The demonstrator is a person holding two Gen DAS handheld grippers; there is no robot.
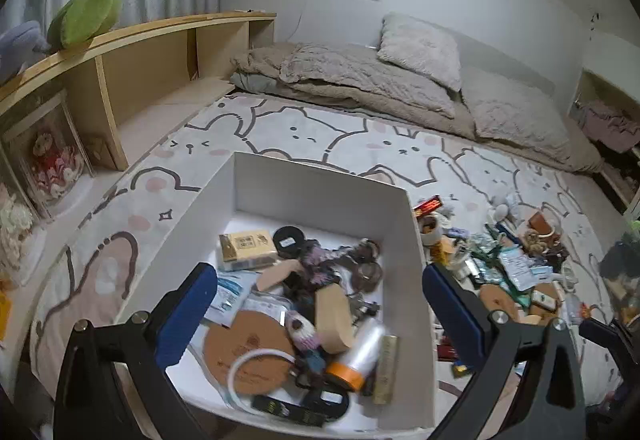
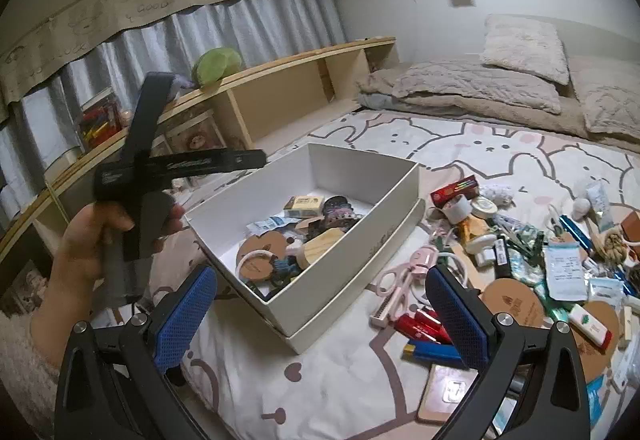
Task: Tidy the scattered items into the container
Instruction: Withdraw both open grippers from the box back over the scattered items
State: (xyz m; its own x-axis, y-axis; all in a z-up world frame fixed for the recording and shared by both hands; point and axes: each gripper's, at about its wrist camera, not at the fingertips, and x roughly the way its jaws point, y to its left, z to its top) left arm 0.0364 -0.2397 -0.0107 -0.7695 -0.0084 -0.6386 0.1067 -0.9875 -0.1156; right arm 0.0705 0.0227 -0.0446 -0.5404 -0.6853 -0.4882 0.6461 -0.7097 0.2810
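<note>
White box (image 2: 352, 248) sits open, half-filled with odds; loose clutter (image 2: 520, 260) lies scattered beside it, perhaps touching

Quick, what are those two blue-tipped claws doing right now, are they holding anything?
Left gripper: open, holding nothing, above the white box.
Right gripper: open, holding nothing, near the box's corner and the pink scissors.
</note>
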